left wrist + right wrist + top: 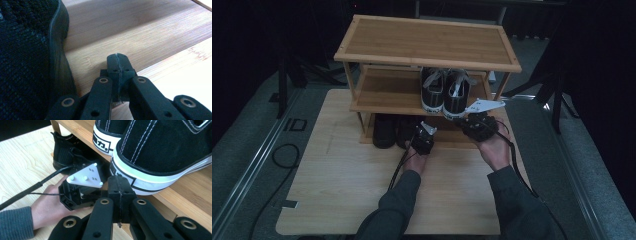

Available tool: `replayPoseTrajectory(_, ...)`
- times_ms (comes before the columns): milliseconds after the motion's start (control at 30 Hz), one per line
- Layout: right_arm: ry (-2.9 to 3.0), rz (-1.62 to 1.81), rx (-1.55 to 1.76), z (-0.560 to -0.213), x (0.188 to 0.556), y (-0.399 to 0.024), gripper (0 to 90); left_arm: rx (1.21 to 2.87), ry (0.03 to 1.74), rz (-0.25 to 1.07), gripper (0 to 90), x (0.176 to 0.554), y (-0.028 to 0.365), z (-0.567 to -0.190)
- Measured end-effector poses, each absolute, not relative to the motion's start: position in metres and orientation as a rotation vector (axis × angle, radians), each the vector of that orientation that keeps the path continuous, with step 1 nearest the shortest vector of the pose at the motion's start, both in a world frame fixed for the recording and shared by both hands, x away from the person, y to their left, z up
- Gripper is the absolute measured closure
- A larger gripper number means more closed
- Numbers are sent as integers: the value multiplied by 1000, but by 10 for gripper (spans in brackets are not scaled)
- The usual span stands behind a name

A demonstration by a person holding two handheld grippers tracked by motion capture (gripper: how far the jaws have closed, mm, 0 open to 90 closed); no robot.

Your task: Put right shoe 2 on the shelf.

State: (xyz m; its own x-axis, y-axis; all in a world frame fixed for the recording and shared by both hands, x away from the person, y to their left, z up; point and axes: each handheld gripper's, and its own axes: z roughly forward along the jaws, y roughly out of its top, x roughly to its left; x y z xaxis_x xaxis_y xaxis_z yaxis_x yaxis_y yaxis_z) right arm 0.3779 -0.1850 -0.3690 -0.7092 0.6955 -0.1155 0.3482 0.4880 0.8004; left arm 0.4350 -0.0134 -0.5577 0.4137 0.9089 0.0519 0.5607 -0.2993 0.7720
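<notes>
Left gripper view: black knit shoe (25,57) lies just left of the closed left tool (118,61).

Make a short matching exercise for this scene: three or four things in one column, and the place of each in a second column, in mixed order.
Things:
1. black-and-white sneakers
2. plain black shoes
3. left gripper
4. top shelf

Places:
A. bottom level of the rack
B. nothing on it
C. middle shelf, right side
D. shut, beside the plain black shoes

Pairs: 1-C, 2-A, 3-D, 4-B
</notes>
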Motion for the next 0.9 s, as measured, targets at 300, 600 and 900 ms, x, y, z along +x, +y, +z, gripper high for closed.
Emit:
replayPoseTrajectory(300,2306,1081,881,-371,378,-193,900,1991,1243,649,899,435,-13,-558)
replayPoseTrajectory(600,2309,1085,876,-373,379,-188,900,1989,1242,652,900,435,-14,-558)
replayPoseTrajectory(900,2283,1052,915,-373,380,-208,900,1976,1245,625,899,435,-15,-558)
